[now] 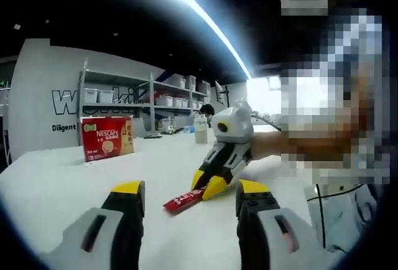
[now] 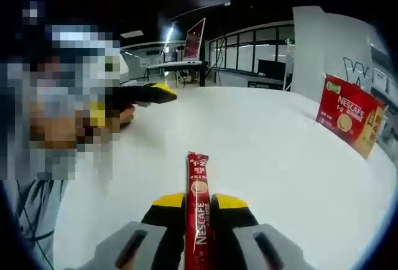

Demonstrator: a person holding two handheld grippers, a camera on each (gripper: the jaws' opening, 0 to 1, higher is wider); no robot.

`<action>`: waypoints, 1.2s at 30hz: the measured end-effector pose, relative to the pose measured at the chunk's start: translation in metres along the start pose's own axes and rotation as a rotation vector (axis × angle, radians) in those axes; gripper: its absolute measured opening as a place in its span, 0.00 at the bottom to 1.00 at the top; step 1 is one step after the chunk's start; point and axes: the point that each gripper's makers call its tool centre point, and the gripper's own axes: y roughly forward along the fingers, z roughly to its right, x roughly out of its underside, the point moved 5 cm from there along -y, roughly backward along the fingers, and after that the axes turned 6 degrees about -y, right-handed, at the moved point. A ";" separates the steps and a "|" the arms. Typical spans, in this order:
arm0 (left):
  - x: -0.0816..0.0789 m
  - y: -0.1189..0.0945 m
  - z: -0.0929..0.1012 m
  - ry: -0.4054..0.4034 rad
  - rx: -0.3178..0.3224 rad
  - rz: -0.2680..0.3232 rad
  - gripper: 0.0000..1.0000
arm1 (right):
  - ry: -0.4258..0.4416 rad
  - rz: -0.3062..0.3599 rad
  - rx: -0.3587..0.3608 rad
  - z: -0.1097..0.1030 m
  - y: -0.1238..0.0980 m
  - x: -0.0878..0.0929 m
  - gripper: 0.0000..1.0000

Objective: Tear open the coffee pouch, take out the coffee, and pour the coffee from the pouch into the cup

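My right tongs (image 2: 199, 211) clamp coffee pouch (image 2: 199, 201), long axis pointing forward; left tongs (image 1: 189, 198) open, free end just ahead, desk (image 2: 267, 152) below.

You're looking at a red coffee stick pouch (image 2: 198, 217) with white lettering, yellow-tipped black jaws, a red Nescafé box (image 1: 107, 137), and a white table (image 2: 261, 152).
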 end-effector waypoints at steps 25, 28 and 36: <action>-0.001 -0.003 0.007 0.001 -0.013 -0.011 0.61 | 0.014 0.073 0.041 -0.003 -0.011 -0.014 0.11; 0.000 -0.003 0.007 0.001 -0.014 -0.013 0.61 | 0.010 0.073 0.043 -0.006 -0.012 -0.017 0.11; 0.001 -0.002 0.006 -0.011 -0.014 -0.023 0.59 | 0.018 0.148 0.095 -0.013 -0.023 -0.023 0.10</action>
